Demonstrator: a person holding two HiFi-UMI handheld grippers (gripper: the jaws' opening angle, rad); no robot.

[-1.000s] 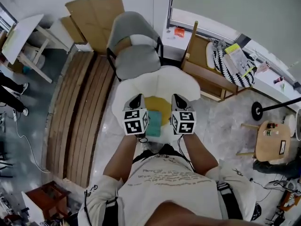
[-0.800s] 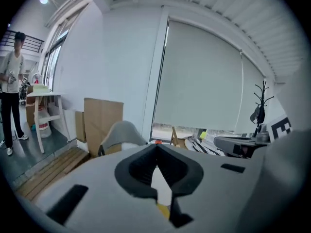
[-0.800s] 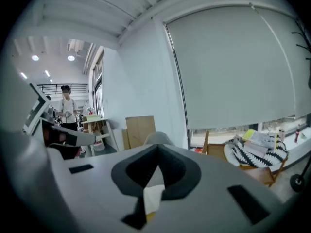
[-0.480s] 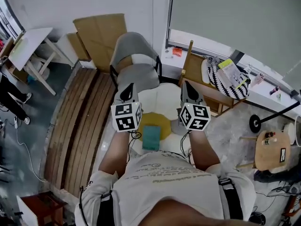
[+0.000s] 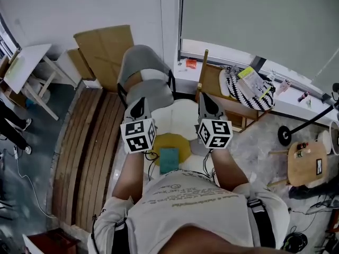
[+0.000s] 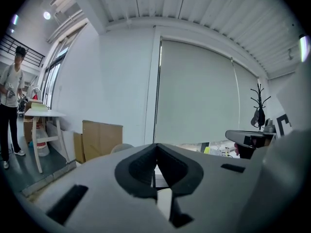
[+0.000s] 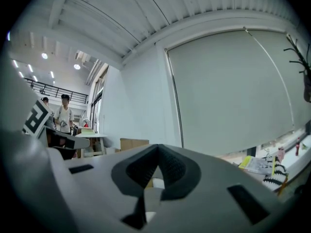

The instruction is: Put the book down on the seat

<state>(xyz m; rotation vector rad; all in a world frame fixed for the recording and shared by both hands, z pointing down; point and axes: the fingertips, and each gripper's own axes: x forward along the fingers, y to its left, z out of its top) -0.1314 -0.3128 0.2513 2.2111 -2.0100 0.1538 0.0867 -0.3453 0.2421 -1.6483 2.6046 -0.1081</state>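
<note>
The teal book [image 5: 169,160] lies flat on the yellow cushion [image 5: 161,143] of the white petal-shaped seat [image 5: 183,118], just in front of the person's chest. My left gripper [image 5: 138,106] hangs above the seat's left side, and my right gripper [image 5: 203,98] above its right side. Both are well clear of the book. In the left gripper view the left gripper [image 6: 156,149] points level at the far wall, tips meeting, nothing between them. The right gripper [image 7: 157,152] stands the same way in its own view, shut and empty.
A grey chair [image 5: 145,70] stands behind the seat. A wooden chair holding a striped cushion [image 5: 249,91] is at the right, a slatted wooden bench [image 5: 87,152] at the left, and cardboard [image 5: 103,49] leans on the wall. A small round table [image 5: 304,163] stands far right. A person [image 6: 9,106] stands by a white table.
Both grippers rose from beside the book and now sit higher and farther apart. The book stays on the yellow cushion, free of both.
</note>
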